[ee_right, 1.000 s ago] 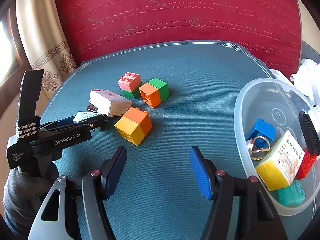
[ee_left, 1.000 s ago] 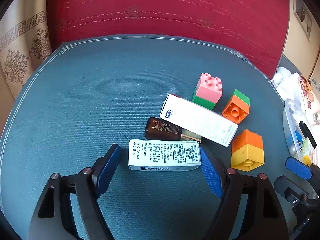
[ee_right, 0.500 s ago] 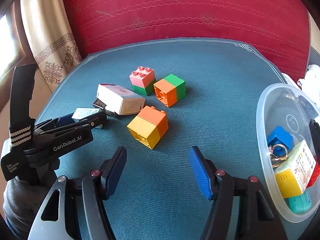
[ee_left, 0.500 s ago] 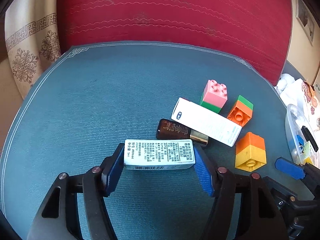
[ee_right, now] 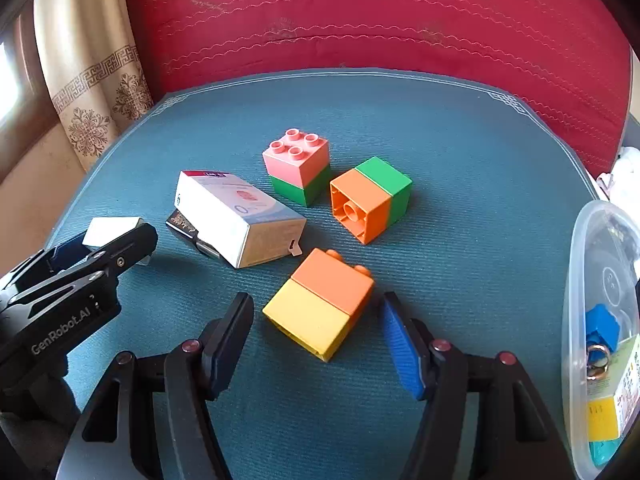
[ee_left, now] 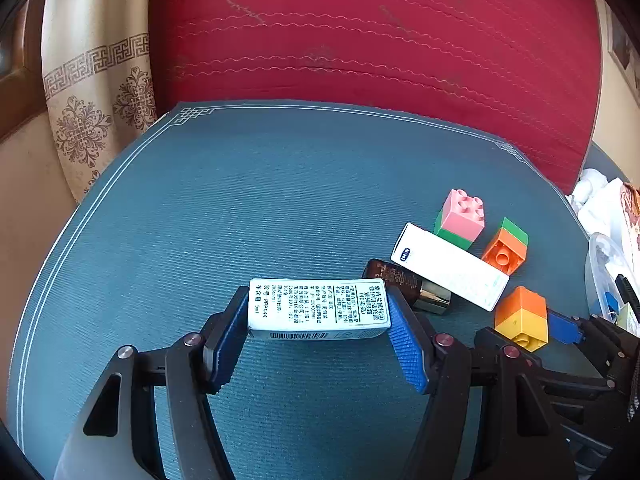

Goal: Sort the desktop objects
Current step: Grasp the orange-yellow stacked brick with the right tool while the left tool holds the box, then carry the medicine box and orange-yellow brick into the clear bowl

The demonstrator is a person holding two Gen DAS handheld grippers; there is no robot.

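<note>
Desktop objects: spread over the right half of the teal mat [ee_left: 240,208], which fills the middle of both views, with a red cushion [ee_left: 380,40] across the top.
Clear container [ee_right: 600,280]: right edge of the right wrist view, holding a blue brick [ee_right: 602,324], a ring and a yellow-labelled pack.
Long white box [ee_left: 450,266]: right of centre in the left wrist view, lying slantwise over a dark brown bottle [ee_left: 404,286].
Small white carton [ee_left: 318,308]: lower centre of the left wrist view, printed face up, lengthwise between the pads.
Left gripper [ee_left: 318,332]: both blue pads pressed against the carton's two ends, pinching it.
Orange-and-yellow block [ee_right: 320,302]: lower centre of the right wrist view, on its side, between the fingers but touching neither.
Right gripper [ee_right: 318,340]: jaws spread wide on either side of that block.
Pink-and-green block [ee_right: 298,164]: upright, above centre.
Orange-and-green block [ee_right: 370,198]: on its side, just right of the pink one.
</note>
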